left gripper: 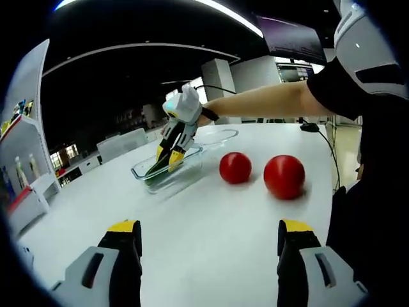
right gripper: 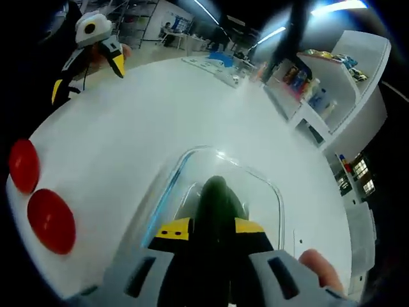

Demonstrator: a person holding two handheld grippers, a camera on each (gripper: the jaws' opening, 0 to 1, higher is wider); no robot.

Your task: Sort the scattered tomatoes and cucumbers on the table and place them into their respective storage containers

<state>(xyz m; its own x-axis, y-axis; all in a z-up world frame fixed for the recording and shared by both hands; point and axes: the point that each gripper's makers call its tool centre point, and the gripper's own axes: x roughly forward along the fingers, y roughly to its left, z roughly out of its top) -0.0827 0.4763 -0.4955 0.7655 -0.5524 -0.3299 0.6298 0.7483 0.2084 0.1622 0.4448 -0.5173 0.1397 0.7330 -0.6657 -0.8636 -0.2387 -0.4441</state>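
Note:
My right gripper (right gripper: 212,229) is shut on a dark green cucumber (right gripper: 217,195) and holds it tilted, tip down, inside a clear glass container (right gripper: 182,167). From the left gripper view, that gripper (left gripper: 167,160) leans into the same container (left gripper: 192,167) with the cucumber (left gripper: 155,171) between its yellow tips. Two red tomatoes (left gripper: 235,167) (left gripper: 284,176) lie on the white table to the right of the container; they appear at the left edge of the right gripper view (right gripper: 24,165) (right gripper: 51,220). My left gripper (left gripper: 209,235) hangs open over bare table near the front, also visible far off (right gripper: 89,71).
A second clear container (left gripper: 220,136) stands just behind the first. A person's arm (left gripper: 268,101) reaches across the table's far right. A black cable (left gripper: 314,129) lies near the back edge. Shelves with bottles stand beyond the table (right gripper: 323,89) (left gripper: 22,173).

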